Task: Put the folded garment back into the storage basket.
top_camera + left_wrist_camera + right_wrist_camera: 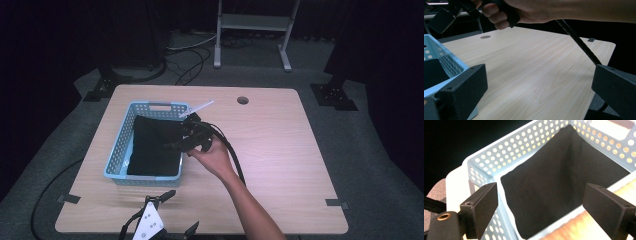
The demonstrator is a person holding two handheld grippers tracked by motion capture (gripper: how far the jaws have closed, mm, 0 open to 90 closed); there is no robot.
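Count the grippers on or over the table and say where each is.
2. The right gripper, held in a hand, is over the blue basket with its fingers apart. The left gripper rests at the table's near edge, open.

The surface (270, 145) is showing pale wood grain with a smooth, lightly sheened finish. The basket (506, 150) is looking like light blue perforated plastic, faintly glossy. Inside it, a black cloth (559, 177) is lying matt and soft. The right tool (541, 207) is showing matt black jaws.
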